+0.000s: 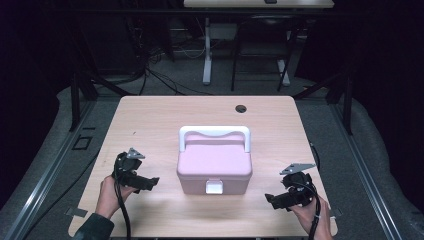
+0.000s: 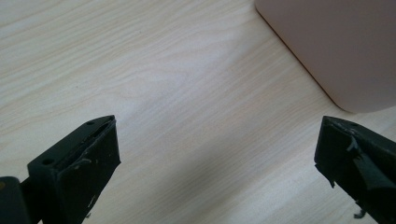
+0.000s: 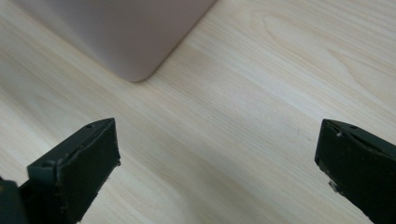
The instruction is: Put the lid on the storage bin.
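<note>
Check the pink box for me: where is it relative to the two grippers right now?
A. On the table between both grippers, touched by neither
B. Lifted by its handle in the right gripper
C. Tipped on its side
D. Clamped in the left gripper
A: the pink box sits upright on the table, with the left gripper and right gripper open on either side, clear of it.

One pink box (image 1: 214,167) (white handle), two grippers, one table (image 1: 150,120).
</note>
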Motion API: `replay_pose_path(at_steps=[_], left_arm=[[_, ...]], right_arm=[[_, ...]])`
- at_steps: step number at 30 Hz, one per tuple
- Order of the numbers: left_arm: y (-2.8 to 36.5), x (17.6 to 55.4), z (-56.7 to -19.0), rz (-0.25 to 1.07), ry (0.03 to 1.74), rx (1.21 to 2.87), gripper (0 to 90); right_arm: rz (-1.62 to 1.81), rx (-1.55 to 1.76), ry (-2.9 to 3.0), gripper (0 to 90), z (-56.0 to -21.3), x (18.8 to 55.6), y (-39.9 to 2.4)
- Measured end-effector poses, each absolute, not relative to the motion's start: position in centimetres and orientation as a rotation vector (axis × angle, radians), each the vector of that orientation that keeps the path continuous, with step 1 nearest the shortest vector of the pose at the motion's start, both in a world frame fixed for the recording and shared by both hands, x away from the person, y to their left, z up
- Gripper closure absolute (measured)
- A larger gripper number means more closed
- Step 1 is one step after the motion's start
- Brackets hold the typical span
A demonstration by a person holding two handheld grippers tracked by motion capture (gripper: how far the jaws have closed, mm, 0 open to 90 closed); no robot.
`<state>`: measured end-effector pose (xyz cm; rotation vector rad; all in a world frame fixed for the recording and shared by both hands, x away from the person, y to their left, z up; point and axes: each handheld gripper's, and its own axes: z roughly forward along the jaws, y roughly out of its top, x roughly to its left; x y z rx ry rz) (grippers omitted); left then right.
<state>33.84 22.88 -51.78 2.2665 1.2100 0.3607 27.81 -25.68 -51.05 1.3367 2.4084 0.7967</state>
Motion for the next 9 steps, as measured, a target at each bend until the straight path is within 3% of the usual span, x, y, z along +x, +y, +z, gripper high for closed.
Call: replay_pose_path(at_steps=[9], left_arm=[[22.8,34.19,-52.2,0.356,1.214,2.283,0.1]], right_arm=[[0.743,1.344,2.403,0.0,-51.66,28.23,-25.91]])
